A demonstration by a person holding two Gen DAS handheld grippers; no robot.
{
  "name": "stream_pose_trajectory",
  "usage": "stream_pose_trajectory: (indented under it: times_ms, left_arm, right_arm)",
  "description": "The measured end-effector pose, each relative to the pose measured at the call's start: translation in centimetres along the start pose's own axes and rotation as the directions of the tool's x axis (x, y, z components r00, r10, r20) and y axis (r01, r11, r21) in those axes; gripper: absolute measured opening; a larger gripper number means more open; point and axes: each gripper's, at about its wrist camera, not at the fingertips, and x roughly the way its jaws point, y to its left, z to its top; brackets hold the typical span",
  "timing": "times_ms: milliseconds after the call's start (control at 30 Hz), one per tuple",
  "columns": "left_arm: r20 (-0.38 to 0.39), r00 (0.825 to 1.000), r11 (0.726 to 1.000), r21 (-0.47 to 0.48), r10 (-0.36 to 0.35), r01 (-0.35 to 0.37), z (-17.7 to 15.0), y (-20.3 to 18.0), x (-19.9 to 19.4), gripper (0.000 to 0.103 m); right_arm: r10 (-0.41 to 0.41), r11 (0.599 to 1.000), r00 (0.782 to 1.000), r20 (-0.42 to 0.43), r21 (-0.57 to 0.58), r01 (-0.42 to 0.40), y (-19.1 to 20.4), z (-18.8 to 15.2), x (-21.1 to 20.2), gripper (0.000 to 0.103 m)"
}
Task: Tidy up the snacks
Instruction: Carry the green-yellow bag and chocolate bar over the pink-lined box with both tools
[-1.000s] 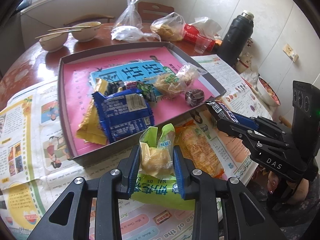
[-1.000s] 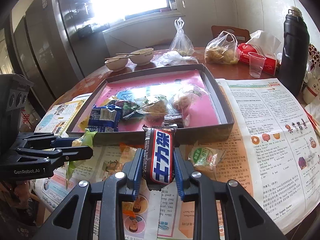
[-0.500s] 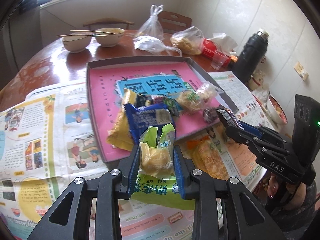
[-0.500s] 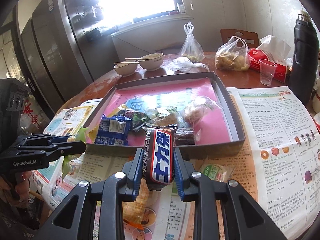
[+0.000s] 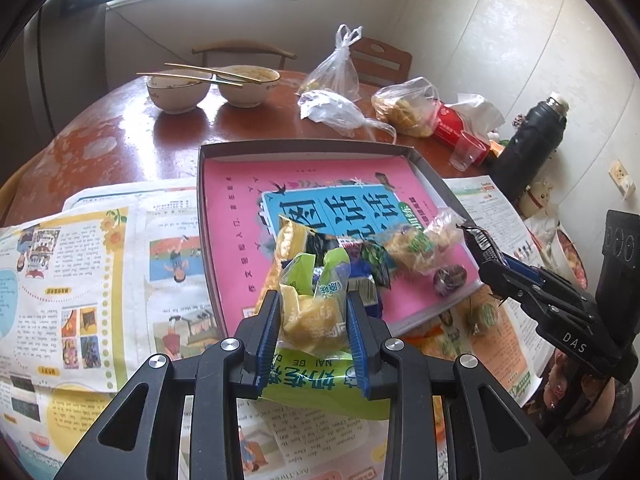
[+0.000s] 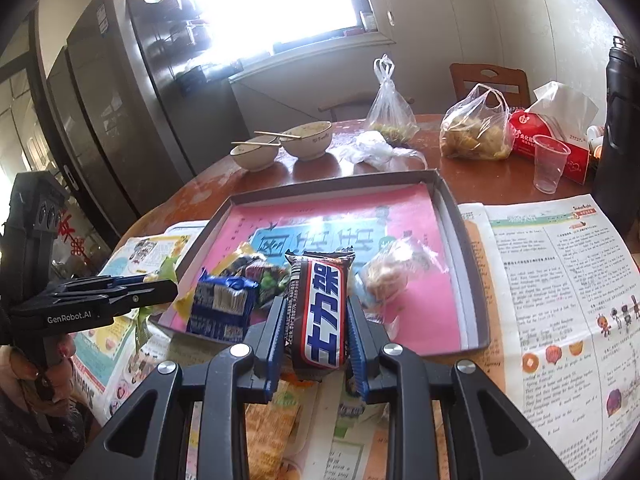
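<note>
The left claw (image 5: 312,316) is clamped on a green-and-yellow snack bag (image 5: 310,316) at the gray tray's (image 5: 304,148) 6 o'clock edge, and the right claw (image 6: 316,332) grips one Snickers bar (image 6: 318,312) over the tray's near rim. Inside the tray lie a pink book (image 5: 248,184) and a heap of wrapped snacks (image 5: 400,248). Two bowls (image 5: 178,90) stand on the desk (image 5: 120,140) at the tray's 11 o'clock.

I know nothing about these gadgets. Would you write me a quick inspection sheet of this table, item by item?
Surface: round wooden table, newspapers spread on it.
Job's things: grey tray holding several snack packets; a blue biscuit pack among them.
Clutter: two bowls with chopsticks, plastic bags, plastic cup, black flask.
Tongs: left tongs shut on green snack bag; right tongs shut on chocolate bar.
Cables: nothing seen.
Surroundings: window, chairs, fridge.
</note>
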Motion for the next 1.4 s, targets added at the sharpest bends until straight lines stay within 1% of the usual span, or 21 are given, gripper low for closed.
stream_pose_trajectory:
  times_ms: [300, 700, 1233, 1400]
  left_arm:
    - [0.002, 1.000, 1.000, -0.026, 0.010, -0.010, 0.8, 0.9, 0.5, 0.033]
    - [-0.011, 1.000, 1.000, -0.027, 0.012, -0.012, 1.4, 1.0, 1.9, 0.033]
    - [-0.019, 1.000, 0.999, -0.032, 0.015, -0.015, 2.0, 1.5, 3.2, 0.033]
    - [-0.020, 1.000, 0.999, -0.030, 0.021, -0.022, 2.1, 1.7, 3.3, 0.033]
  right_arm:
    - [-0.008, 1.000, 1.000, 0.002, 0.012, 0.008, -1.1, 1.1, 0.4, 0.029]
    - [-0.029, 0.999, 1.000, 0.007, 0.038, 0.029, -2.1, 1.7, 1.0, 0.029]
    - [-0.026, 0.999, 0.999, -0.029, 0.030, 0.027, -1.5, 2.0, 2.9, 0.029]
    - [-0.045, 0.999, 0.998, -0.035, 0.018, 0.046, -1.4, 2.1, 3.3, 0.029]
